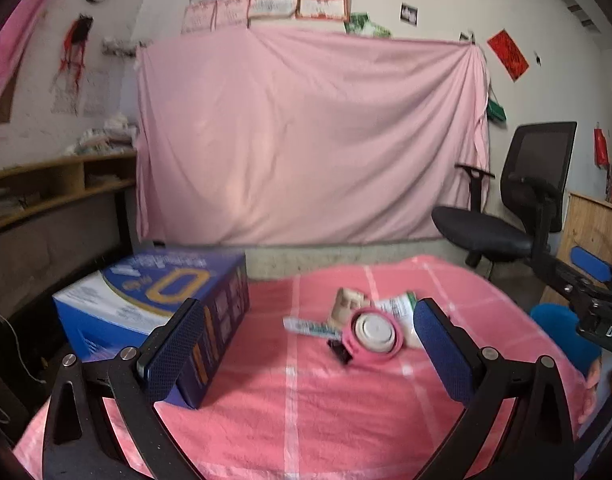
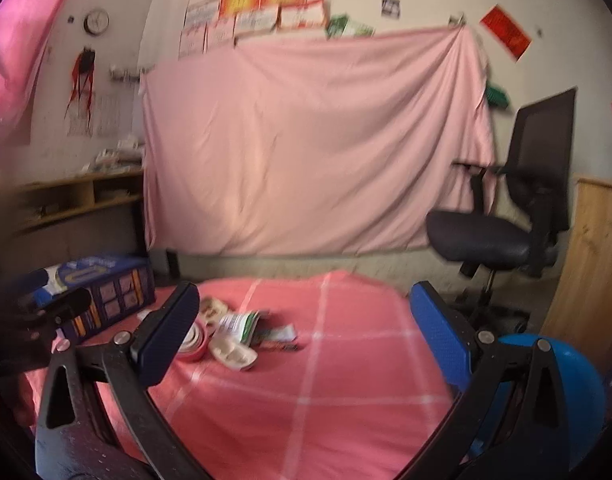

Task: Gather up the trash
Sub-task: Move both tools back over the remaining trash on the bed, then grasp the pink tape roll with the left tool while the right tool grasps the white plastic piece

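Left gripper [image 1: 306, 340] agape | trash pile [image 1: 362, 324] just ahead, untouched

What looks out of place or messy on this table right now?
A loose heap of trash sits mid-table on the pink cloth: a pink round container tipped on its side, a green-and-white wrapper and a flat packet strewn around it. The blue box stands squarely.

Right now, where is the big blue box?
The blue box sits at the left edge of the pink checked cloth, left of the little trash pile in both views.
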### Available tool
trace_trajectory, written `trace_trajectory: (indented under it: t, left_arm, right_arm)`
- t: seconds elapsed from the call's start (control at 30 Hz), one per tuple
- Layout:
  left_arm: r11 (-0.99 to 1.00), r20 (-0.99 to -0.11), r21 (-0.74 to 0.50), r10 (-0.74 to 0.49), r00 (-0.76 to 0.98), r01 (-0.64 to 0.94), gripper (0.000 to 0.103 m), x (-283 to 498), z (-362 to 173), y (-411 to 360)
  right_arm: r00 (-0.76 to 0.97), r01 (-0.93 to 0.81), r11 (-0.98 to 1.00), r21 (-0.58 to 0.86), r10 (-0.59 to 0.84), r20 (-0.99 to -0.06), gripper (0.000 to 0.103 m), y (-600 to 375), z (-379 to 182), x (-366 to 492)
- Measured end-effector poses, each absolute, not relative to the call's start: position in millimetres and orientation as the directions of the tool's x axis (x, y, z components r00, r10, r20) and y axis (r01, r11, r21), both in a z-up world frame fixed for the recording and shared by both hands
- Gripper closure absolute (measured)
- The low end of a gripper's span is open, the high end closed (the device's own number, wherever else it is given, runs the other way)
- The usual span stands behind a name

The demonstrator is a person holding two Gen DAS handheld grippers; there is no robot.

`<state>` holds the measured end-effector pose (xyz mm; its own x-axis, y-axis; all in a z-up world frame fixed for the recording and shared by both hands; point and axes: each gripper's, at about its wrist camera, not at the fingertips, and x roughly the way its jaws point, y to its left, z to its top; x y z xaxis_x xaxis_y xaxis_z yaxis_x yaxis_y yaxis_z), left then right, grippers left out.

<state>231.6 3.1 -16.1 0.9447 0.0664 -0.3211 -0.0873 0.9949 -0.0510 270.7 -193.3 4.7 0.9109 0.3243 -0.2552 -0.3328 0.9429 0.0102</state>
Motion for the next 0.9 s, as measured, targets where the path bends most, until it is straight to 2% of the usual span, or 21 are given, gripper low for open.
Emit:
trace_trajectory:
  t: [0.1,0.13,0.17,0.2,0.23,0.4,0.53,0.6,0.77,0.9]
  left_arm:
    - [0.994,-0.388,-0.081,0.031,0.921,-0.067,0.002,246.8,-26.0,8.0]
    - [0.994,-0.402,-0.09,0.023,0.915,-0.064,0.006,249.5,-26.3,9.1]
    - [0.993,-0.424,-0.101,0.012,0.906,-0.06,0.009,254.7,-28.7,10.4]
    - [0.993,-0.445,-0.11,-0.002,0.896,-0.053,0.019,260.4,-30.5,10.8]
    - [0.992,-0.469,-0.121,-0.02,0.883,-0.042,0.029,267.2,-32.1,11.1]
    - [0.984,-0.545,-0.178,-0.104,0.832,0.007,0.05,293.7,-33.7,7.1]
    - [0.975,-0.578,-0.219,-0.157,0.801,0.033,0.068,305.6,-37.7,10.6]
    - [0.97,-0.59,-0.242,-0.174,0.789,0.033,0.073,309.2,-37.6,12.5]
    - [0.952,-0.602,-0.304,-0.231,0.764,0.049,0.074,315.4,-35.9,21.4]
    - [0.95,-0.618,-0.307,-0.248,0.746,0.061,0.075,317.5,-32.6,22.3]
  right_arm:
    - [0.867,-0.361,0.932,0.021,0.343,-0.362,0.0,-181.1,-9.3,287.9]
    - [0.855,-0.367,0.93,0.024,0.348,-0.385,0.0,-178.6,-13.2,291.7]
    - [0.833,-0.38,0.925,0.028,0.355,-0.424,0.004,-174.3,-18.8,298.2]
    - [0.82,-0.386,0.922,0.029,0.357,-0.447,0.012,-171.7,-22.7,301.9]
    - [0.803,-0.394,0.918,0.029,0.36,-0.474,0.015,-168.5,-27.1,306.3]
    - [0.727,-0.416,0.906,0.071,0.379,-0.572,0.038,-159.9,-41.6,325.9]
    - [0.671,-0.444,0.891,0.093,0.399,-0.625,0.049,-149.3,-49.6,344.7]
    - [0.628,-0.469,0.877,0.11,0.418,-0.656,0.054,-142.9,-55.8,353.0]
    - [0.56,-0.499,0.857,0.132,0.435,-0.705,0.065,-136.0,-65.2,358.7]
    - [0.529,-0.501,0.849,0.167,0.453,-0.718,0.072,-138.4,-69.0,359.7]
